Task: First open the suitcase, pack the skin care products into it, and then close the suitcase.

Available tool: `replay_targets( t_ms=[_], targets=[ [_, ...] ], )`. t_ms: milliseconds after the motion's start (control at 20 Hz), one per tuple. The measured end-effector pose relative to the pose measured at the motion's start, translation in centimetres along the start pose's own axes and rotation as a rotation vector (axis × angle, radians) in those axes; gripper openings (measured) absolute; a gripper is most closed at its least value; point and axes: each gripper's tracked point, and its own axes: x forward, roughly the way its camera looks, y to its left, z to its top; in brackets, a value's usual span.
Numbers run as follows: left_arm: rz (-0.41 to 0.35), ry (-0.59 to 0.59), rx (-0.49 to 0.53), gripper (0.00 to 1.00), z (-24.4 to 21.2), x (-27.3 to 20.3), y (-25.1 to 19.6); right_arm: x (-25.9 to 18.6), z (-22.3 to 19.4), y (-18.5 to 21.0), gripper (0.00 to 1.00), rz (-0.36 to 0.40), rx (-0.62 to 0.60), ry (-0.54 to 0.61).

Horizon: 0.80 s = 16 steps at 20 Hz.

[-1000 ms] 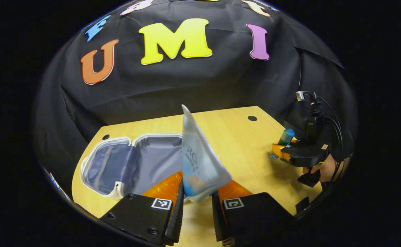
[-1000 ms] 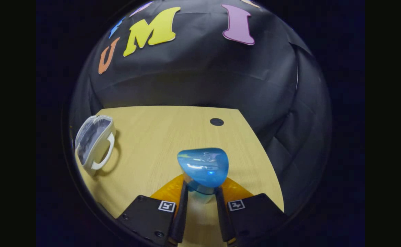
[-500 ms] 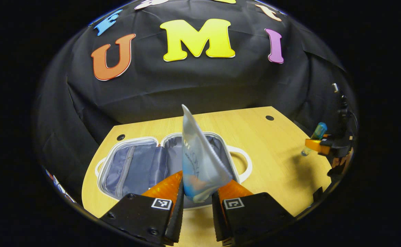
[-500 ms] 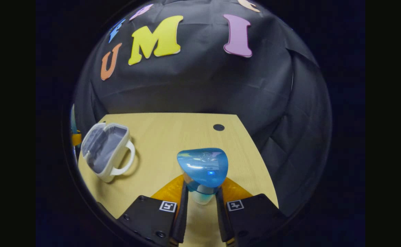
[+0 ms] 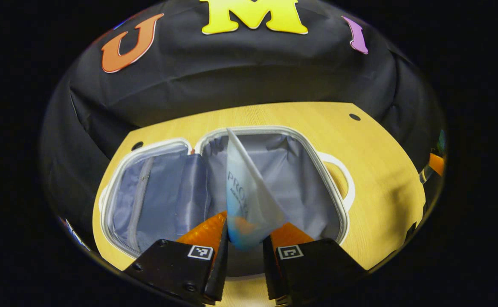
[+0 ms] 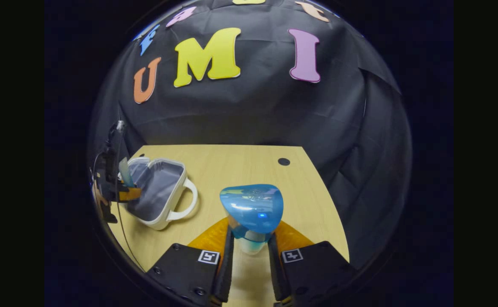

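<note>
The white suitcase (image 5: 330,187) lies open on the wooden table, its grey lining showing in both halves. My left gripper (image 5: 245,241) is shut on a pale blue skin care tube (image 5: 244,192), held upright above the suitcase's right half. In the right gripper view, my right gripper (image 6: 250,244) is shut on a bottle with a blue cap (image 6: 252,207), above the table to the right of the suitcase (image 6: 163,219). That view also has the left gripper (image 6: 123,192) with its tube (image 6: 125,171) over the suitcase at far left.
The wooden table (image 6: 232,170) has a round cable hole (image 6: 283,161) near its back right corner. Another hole (image 5: 137,146) sits behind the suitcase's left half. The suitcase handle (image 5: 343,179) sticks out to the right. The black cloth wall stands close behind the table.
My left gripper has moved forward and down with the tube until it hangs over the open suitcase. My right gripper has turned left with the bottle, bringing the suitcase nearer.
</note>
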Motion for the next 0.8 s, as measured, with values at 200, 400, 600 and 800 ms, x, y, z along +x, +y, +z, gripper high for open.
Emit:
replay_targets(
  t_ms=[200,400,600,800],
  targets=[
    [0.019,0.097,-0.008,0.41,-2.3,1.3,-0.1,0.6,-1.3,0.4,0.36,-0.001,-0.014,0.043],
    [0.055,0.179,-0.026,0.41,-3.6,2.1,0.9,1.4,-1.0,0.3,0.36,0.011,-0.014,0.051],
    [0.061,0.274,-0.079,0.41,-5.0,3.2,0.8,2.6,-1.5,0.2,0.34,0.016,-0.02,0.075],
    [0.064,0.311,-0.09,0.41,-4.8,3.7,0.9,3.6,-1.5,0.6,0.36,0.027,-0.012,0.091]
  ],
)
